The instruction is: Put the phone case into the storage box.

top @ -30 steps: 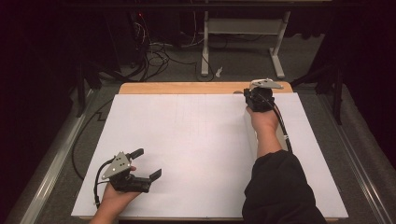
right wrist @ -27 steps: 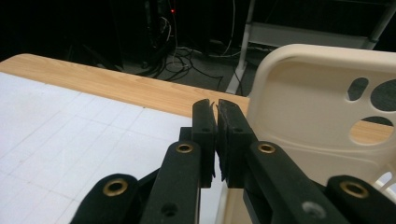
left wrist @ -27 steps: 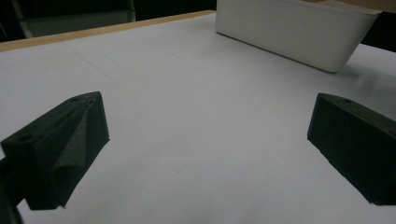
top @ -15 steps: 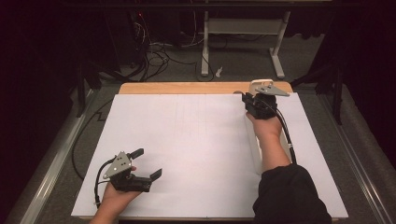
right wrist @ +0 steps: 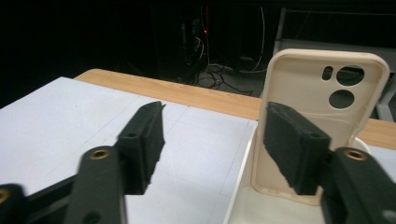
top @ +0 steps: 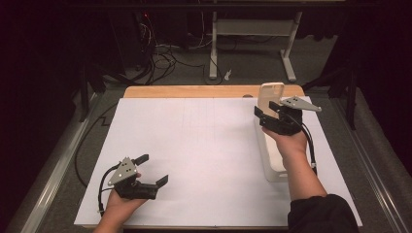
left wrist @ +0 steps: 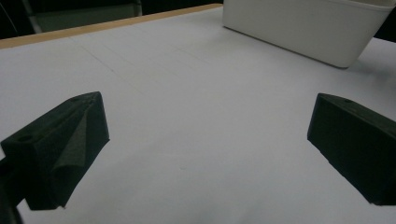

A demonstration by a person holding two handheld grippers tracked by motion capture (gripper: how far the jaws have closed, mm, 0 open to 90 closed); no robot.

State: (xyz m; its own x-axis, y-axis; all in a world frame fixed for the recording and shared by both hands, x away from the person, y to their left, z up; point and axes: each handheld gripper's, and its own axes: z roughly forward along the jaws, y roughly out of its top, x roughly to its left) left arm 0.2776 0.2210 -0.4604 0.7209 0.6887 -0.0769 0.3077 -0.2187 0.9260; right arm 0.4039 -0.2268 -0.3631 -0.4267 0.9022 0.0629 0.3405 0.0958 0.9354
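Beige phone case [top: 270,99] stands upright at the far end of a long white bin [top: 272,160] on the right of the paper-covered table [top: 204,145] in the high view. The right gripper [top: 268,111] sits just in front of the case; whether a jaw touches it cannot be told from here. The left gripper [top: 151,170] rests near the front left edge, jaws spread wide with nothing between them, well apart from the bin.

Left gripper view: both black jaws stand far apart over bare white paper; the white bin [left wrist: 303,28] lies beyond, at upper right.

Right gripper view: the jaws have just been opening and now stand moderately wide. The phone case [right wrist: 322,126] stands upright inside the bin [right wrist: 243,191], behind the right-hand jaw, camera cut-outs at top. Nothing lies between the jaws.
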